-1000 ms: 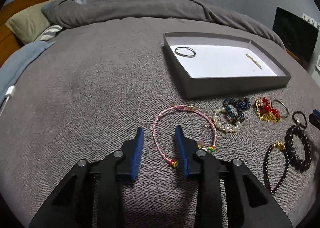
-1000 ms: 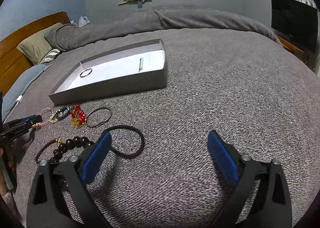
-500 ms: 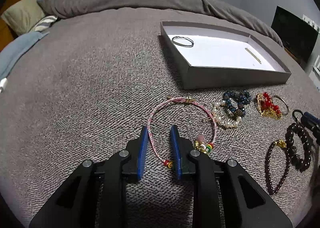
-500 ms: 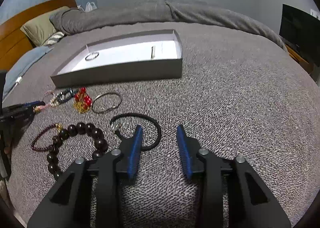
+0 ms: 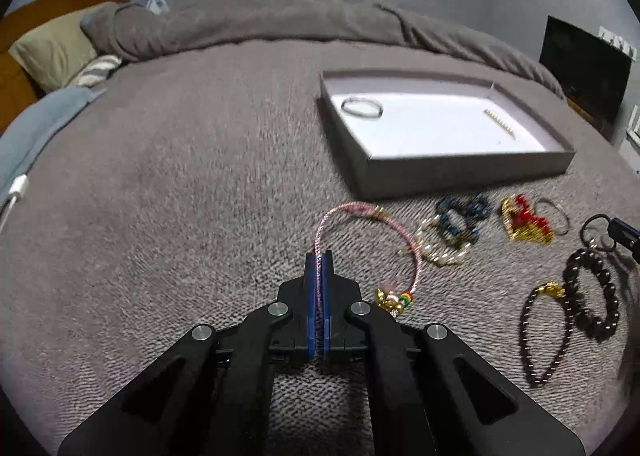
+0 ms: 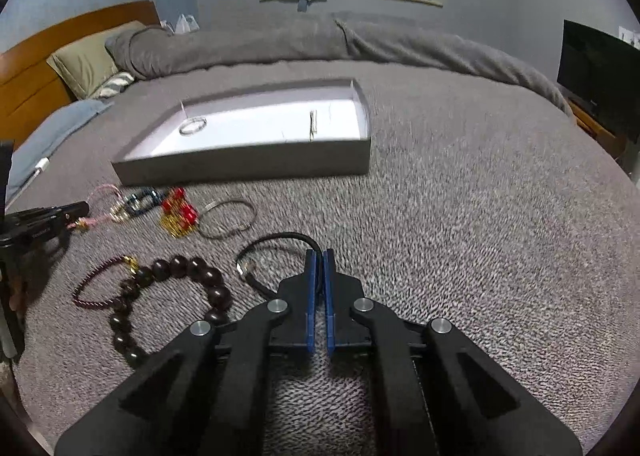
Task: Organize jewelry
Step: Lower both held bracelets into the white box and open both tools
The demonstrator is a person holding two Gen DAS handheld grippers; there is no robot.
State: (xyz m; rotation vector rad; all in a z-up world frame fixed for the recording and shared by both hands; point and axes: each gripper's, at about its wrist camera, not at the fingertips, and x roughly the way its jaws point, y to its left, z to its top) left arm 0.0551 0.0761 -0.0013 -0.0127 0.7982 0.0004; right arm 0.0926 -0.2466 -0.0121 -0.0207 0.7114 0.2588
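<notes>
The left gripper (image 5: 319, 256) had its blue pads pressed together on the pink braided cord bracelet (image 5: 372, 234), pinching the cord at the near-left part of its loop; the rest of the loop, with its gold and coloured charms, lay on the grey textured bedspread (image 5: 180, 195). The right gripper (image 6: 320, 256) was likewise clamped, its pads pinching the thin black cord bracelet (image 6: 276, 246) at the right side of its loop, which curved away to the left over the bedspread.

Beyond both grippers sat the shallow grey cardboard box with a white floor (image 5: 460, 169), holding a thin silver bangle (image 5: 362, 107) near its far-left corner and a small gold bar-shaped piece (image 5: 500, 123) toward its right side. In front of the box lay a dark blue beaded bracelet (image 5: 464, 215) tangled with a pearl one, a red and gold beaded piece (image 5: 526, 219), and a plain metal bangle (image 6: 227, 219). Nearer lay a large dark wooden bead bracelet (image 6: 172, 296) and a thin maroon beaded strand with a gold charm (image 6: 100, 284), the two touching.
</notes>
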